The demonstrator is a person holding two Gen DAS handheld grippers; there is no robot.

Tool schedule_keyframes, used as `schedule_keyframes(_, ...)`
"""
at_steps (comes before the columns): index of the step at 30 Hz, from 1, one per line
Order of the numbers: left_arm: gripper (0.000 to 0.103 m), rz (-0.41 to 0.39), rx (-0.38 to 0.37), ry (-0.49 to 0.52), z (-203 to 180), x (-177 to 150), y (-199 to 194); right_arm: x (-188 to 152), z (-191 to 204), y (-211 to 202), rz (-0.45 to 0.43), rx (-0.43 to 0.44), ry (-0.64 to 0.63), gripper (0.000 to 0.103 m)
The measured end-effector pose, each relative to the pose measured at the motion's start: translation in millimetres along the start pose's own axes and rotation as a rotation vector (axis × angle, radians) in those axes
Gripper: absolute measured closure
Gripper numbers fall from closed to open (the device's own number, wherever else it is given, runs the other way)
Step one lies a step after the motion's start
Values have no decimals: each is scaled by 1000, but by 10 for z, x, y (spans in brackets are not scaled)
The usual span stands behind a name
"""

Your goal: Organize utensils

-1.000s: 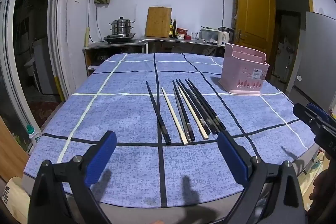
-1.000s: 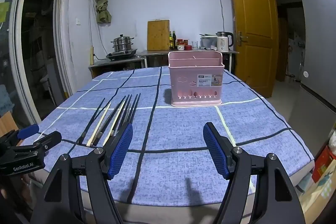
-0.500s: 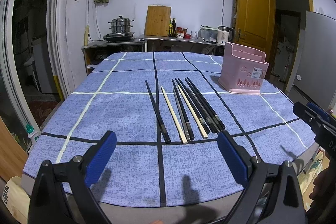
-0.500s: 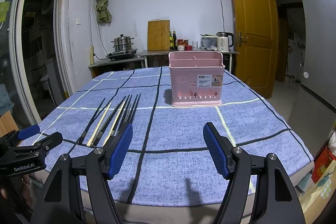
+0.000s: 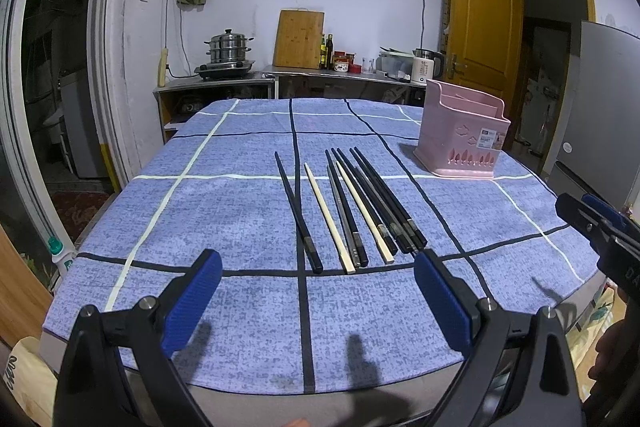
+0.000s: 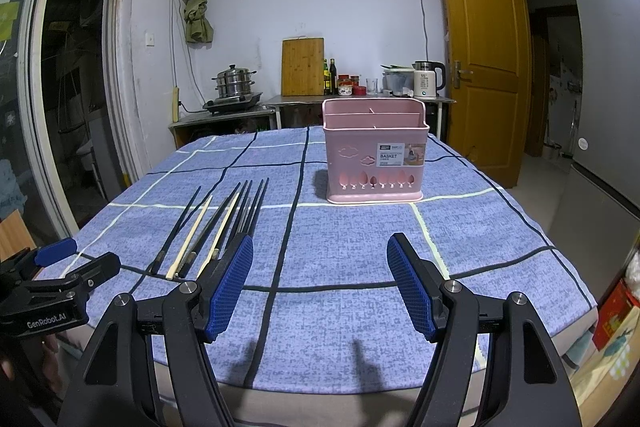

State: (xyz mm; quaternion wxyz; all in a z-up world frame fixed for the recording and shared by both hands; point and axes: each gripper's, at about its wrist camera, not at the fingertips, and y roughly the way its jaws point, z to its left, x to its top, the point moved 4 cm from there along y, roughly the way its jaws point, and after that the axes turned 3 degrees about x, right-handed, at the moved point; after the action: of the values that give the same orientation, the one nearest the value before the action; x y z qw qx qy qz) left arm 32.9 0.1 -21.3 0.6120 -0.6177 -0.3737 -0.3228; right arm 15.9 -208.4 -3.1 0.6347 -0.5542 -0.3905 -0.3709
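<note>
Chopsticks [image 5: 352,207] dead ahead of left claw [image 5: 316,301], long axes pointing away; right claw [image 6: 320,281] farther. Both gaping, empty.

Pink basket [image 6: 375,151], blue checked tablecloth [image 5: 224,211], black chopsticks [image 5: 298,213].

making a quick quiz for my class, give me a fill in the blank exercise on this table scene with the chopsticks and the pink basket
1. The chopsticks lie flat on the blue checked ____.
2. The utensil basket is ____ in colour and stands upright.
3. Both the left gripper and the right gripper have their jaws ____ and hold nothing.
4. Among the dark chopsticks, ____ are pale cream.

Missing words: tablecloth; pink; open; two
</note>
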Motion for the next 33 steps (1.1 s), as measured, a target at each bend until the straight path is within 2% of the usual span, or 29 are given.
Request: schedule_keyframes(33, 5, 4, -3, 1, 6, -23, -5, -24, 4, 25, 14, -1, -1, 33)
